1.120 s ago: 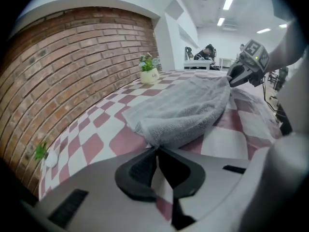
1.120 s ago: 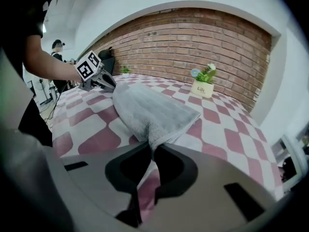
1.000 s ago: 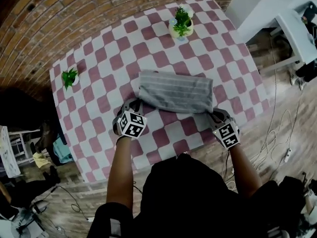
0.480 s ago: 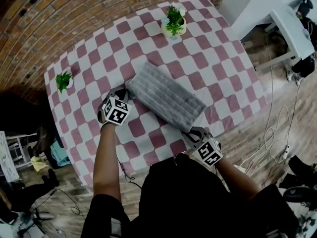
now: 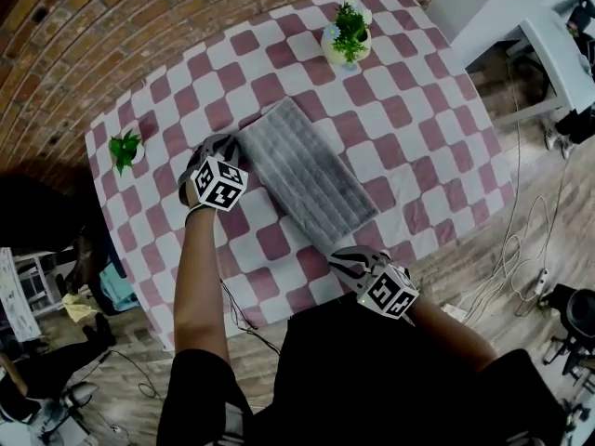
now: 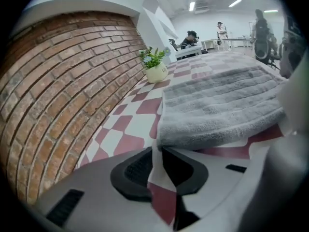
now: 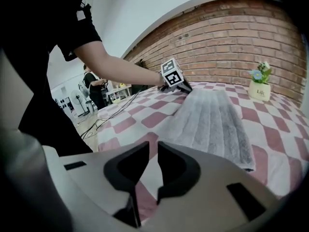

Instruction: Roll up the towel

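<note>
The folded grey striped towel [image 5: 302, 179] lies flat and slantwise on the red-and-white checked tablecloth [image 5: 418, 137]. My left gripper [image 5: 226, 147] sits at the towel's far left corner. In the left gripper view that corner of the towel [image 6: 222, 100] rests right at the tips of the left gripper [image 6: 158, 149]; its jaws stand a thin slit apart, with tablecloth showing through. My right gripper [image 5: 346, 256] is at the towel's near end by the table edge. In its own view the right gripper [image 7: 155, 146] is almost closed and holds nothing, with the towel [image 7: 212, 115] stretching away just beyond.
A white pot with a green plant [image 5: 346, 43] stands at the table's far side. A small plant [image 5: 125, 147] sits near the left edge by the brick wall [image 5: 112, 26]. Cables [image 5: 521, 268] trail on the wooden floor to the right, and a white desk [image 5: 558, 54] stands beyond.
The towel has swung from lying crosswise in front of me to lying slantwise. My left gripper went away from me with its corner, and my right gripper came back toward the table edge.
</note>
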